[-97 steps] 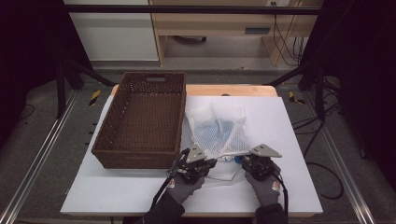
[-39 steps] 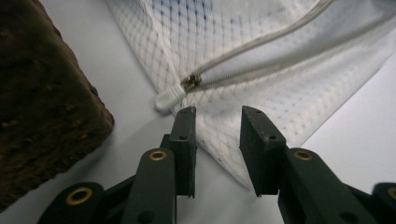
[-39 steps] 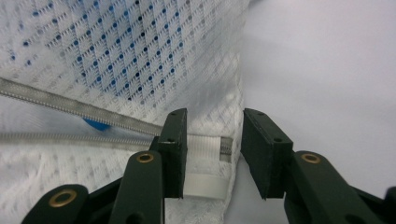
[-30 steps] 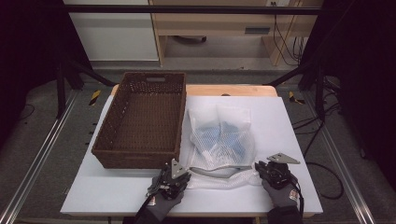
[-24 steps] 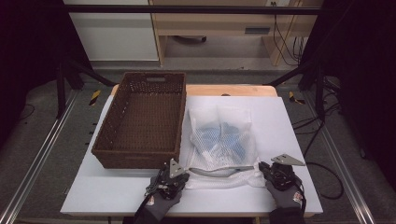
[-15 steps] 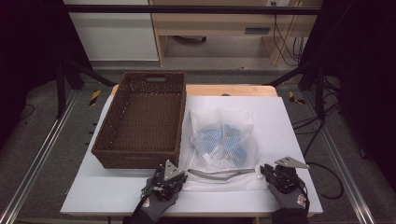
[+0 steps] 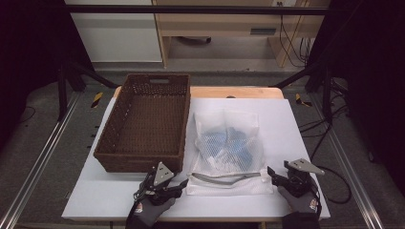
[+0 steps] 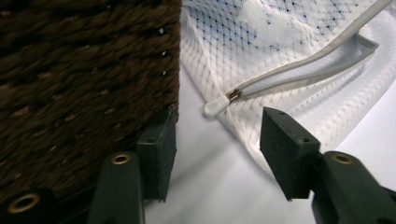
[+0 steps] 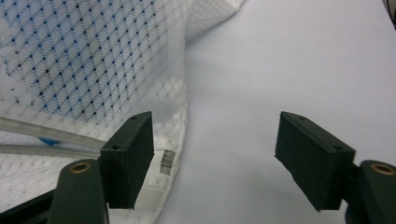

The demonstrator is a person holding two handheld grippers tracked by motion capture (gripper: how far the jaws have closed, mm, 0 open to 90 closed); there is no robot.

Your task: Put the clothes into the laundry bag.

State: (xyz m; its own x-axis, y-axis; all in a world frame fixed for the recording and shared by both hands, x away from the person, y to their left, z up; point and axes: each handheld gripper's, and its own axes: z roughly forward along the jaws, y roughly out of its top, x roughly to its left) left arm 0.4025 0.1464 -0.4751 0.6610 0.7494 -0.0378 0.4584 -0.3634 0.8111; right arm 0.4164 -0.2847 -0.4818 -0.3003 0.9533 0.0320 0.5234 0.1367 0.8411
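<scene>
mesh laundry bag: right of wicker basket, long axis near-to-far, zipper mouth at table's near edge | left gripper, right gripper: just opened, released, empty

1. You had no readable text, label, brand, number or sign in front of you in the high view.
2. A small red-and-white patch sat on each glove cuff (too small and blurred to read as lettering).
3. In the two gripper views, neither the mesh bag nor the wicker basket carried any print you could read.
</scene>
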